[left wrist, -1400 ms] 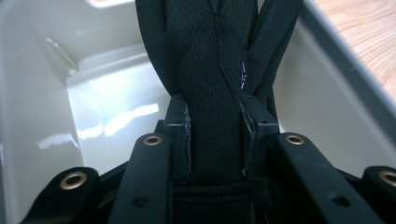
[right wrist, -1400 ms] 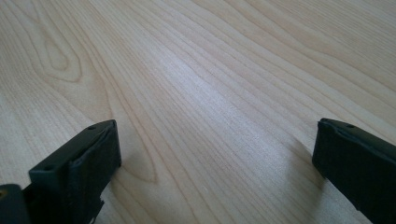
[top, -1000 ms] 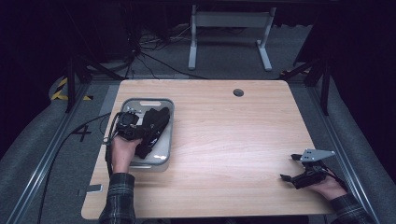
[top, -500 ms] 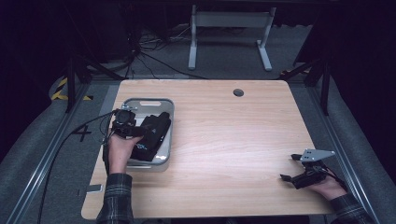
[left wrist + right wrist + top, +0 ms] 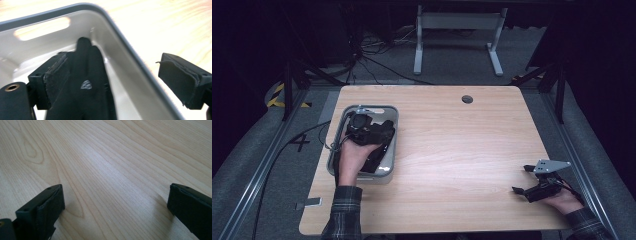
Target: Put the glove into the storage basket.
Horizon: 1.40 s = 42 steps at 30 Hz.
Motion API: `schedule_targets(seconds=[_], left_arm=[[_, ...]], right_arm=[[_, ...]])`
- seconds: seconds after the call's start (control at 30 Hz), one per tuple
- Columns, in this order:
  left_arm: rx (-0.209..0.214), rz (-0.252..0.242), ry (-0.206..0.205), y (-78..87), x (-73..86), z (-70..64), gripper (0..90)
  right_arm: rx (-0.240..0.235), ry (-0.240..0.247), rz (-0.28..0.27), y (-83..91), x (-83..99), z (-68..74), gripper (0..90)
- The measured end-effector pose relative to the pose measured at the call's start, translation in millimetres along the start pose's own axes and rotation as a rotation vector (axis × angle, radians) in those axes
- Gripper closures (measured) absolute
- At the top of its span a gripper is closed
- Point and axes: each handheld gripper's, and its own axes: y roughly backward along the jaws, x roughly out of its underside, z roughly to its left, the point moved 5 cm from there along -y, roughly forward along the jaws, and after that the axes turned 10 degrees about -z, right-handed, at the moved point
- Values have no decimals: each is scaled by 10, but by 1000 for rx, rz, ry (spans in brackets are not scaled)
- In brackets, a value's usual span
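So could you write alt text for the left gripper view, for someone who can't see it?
The left gripper, jaws open, reaches into a grey bin on a wooden table. One jaw sits inside beside a black fabric item, the other outside the rim. The picture is slightly blurred.

The tabletop (image 5: 452, 150) is pale wood with a smooth matt finish and visible grain. On it sits a tray (image 5: 130, 60) of glossy grey plastic or metal with a smooth, shiny inside. Inside lies a black object (image 5: 87, 82) of soft matt cloth. The left gripper's fingers (image 5: 183, 82) carry rough, frayed black padding.
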Motion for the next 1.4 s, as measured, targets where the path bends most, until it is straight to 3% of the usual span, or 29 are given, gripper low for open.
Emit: schedule_targets(seconds=[0.03,0.17,0.3,0.43,0.73,1.0,1.4], left_arm=[[0,0,0,0,0,0,104],[51,-13,-24,-72,-56,-263,109],[74,-20,-41,-122,-67,-400,115],[114,-8,-64,-227,-61,-642,115],[171,-17,-80,-364,-30,-964,122],[207,-3,-121,-488,118,-1315,123],[255,26,-158,-614,426,-1628,121]], right_arm=[[0,0,0,0,0,0,17],[0,0,0,0,0,0,17],[0,0,0,0,0,0,17],[0,0,0,0,0,0,17],[-4,4,0,1,1,-2,17],[-4,5,0,1,1,-3,16],[-5,4,0,0,0,-3,17]])
